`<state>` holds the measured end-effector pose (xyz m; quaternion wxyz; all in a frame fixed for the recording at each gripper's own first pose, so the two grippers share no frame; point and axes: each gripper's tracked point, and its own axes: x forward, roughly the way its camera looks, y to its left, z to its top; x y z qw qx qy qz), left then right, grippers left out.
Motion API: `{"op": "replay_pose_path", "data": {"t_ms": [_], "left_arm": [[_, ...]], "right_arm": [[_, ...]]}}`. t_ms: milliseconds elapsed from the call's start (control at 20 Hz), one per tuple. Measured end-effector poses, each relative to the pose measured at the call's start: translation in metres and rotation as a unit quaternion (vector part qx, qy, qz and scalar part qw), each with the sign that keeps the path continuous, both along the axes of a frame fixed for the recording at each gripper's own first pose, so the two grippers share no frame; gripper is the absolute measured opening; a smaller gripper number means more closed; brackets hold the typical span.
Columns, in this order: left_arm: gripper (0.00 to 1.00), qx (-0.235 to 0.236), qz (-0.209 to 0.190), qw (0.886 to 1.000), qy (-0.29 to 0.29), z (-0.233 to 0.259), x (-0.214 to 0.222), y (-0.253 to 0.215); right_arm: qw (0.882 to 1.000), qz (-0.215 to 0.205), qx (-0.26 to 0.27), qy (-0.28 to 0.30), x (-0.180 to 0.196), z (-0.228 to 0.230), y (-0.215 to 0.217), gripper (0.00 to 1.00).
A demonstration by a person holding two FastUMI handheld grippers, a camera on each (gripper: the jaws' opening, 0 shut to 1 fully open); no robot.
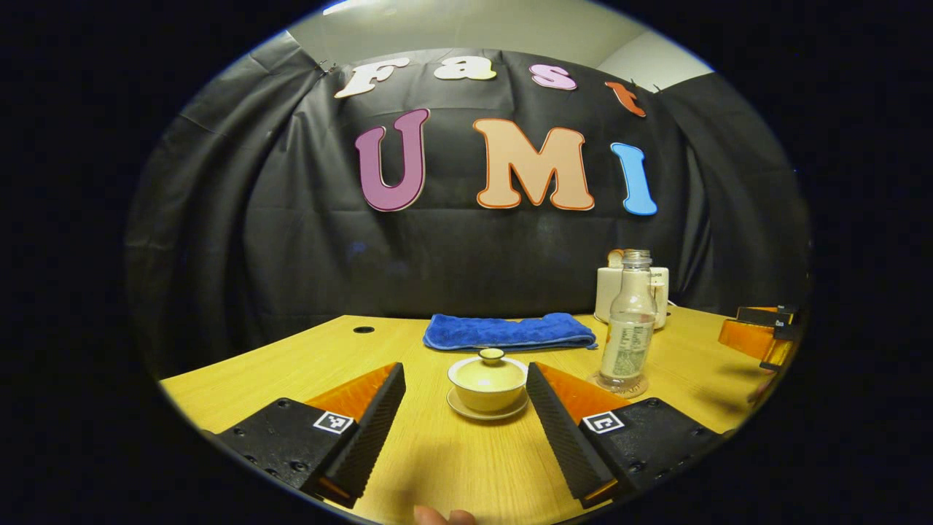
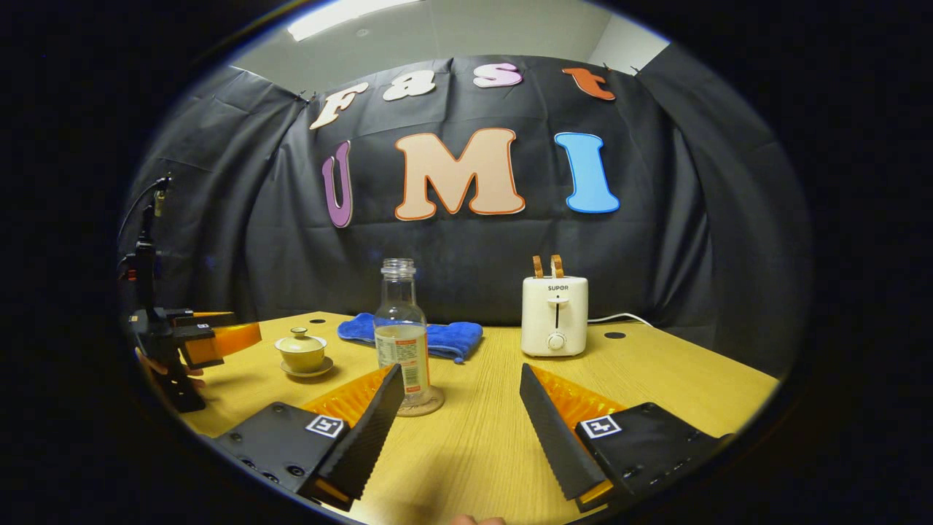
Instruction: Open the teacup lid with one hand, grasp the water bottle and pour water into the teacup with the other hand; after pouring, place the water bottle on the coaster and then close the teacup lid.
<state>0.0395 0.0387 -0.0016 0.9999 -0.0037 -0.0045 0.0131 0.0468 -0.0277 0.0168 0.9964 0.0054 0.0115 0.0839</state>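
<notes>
Standing on its coaster on the bench, the water bottle is uncapped and the teacup wears its lid, while left gripper and right gripper hover wide and empty, fitting either the start or the finish.

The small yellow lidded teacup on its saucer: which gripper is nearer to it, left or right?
Left. The left gripper is open just before the small yellow lidded teacup, which sits framed between its fingers. The right gripper is open farther off, facing the clear plastic water bottle, with the teacup off to its left.
</notes>
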Motion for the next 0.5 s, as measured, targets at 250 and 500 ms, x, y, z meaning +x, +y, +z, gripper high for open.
{"op": "replay_pose_path", "data": {"t_ms": [250,500], "left_arm": [[0.98,0.001,-0.004,1.000,0.001,0.001,-0.023,-0.015],[0.98,0.001,0.011,1.000,0.002,0.000,-0.041,-0.025]], "right_arm": [[1.000,-0.019,-0.001,0.000,-0.011,0.000,0.004,0.97],[1.000,-0.030,-0.001,0.000,-0.030,0.000,0.017,1.00]]}}
